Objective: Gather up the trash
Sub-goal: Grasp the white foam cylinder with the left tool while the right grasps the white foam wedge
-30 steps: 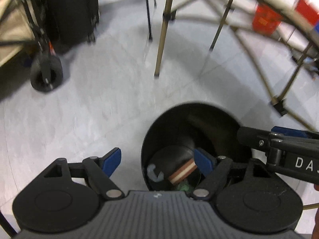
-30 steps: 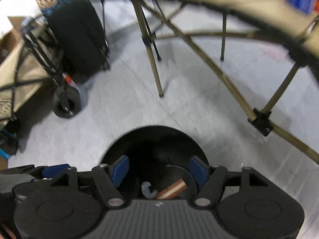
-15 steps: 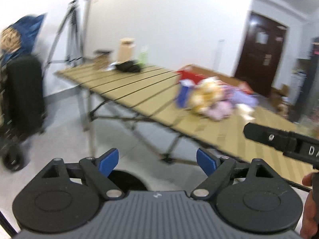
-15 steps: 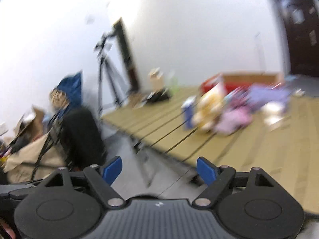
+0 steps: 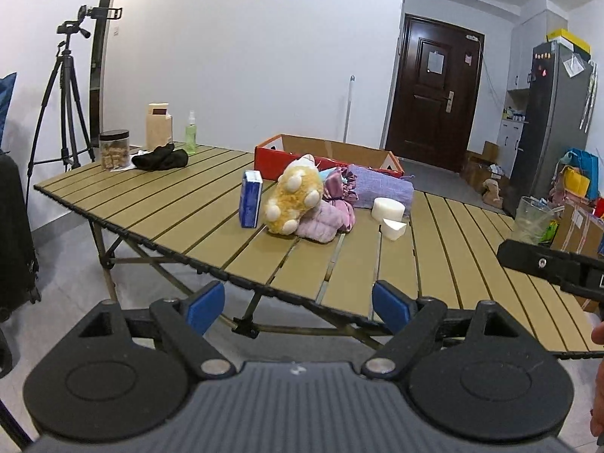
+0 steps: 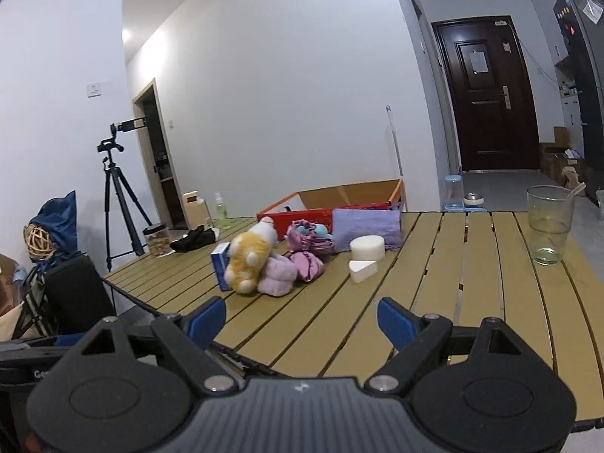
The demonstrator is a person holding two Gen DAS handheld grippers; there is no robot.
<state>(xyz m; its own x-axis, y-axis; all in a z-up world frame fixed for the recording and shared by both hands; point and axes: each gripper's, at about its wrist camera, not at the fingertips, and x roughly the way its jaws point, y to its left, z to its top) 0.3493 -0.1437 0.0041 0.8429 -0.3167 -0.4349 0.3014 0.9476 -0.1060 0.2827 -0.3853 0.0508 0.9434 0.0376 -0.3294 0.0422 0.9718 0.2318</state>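
Observation:
My left gripper [image 5: 298, 304] is open and empty, held just before the near edge of a slatted wooden table [image 5: 170, 207]. My right gripper [image 6: 301, 320] hangs over the table's [image 6: 472, 283] near edge; its jaws are opening with nothing between them. On the table lie a blue box [image 5: 251, 199], a yellow plush toy [image 5: 294, 198], pink cloths [image 5: 328, 219], a round white foam piece [image 5: 388, 208] and a white wedge [image 5: 394, 228]. The right wrist view shows the same plush toy [image 6: 249, 260] and the round foam piece [image 6: 367, 248]. No trash bin is in view.
A purple cloth [image 5: 381, 188] and a red cardboard box [image 5: 328, 154] sit behind the pile. A glass cup [image 6: 549, 226] stands at the table's right. A jar [image 5: 114, 149], a black cloth [image 5: 162, 159] and a spray bottle [image 5: 191, 134] are far left. A tripod [image 5: 68, 94] and a black suitcase [image 5: 13, 234] stand on the floor.
Both grippers have risen from over a black bin on the floor and tilted up to face the tabletop. The bin has left both views. The right jaws stand wider.

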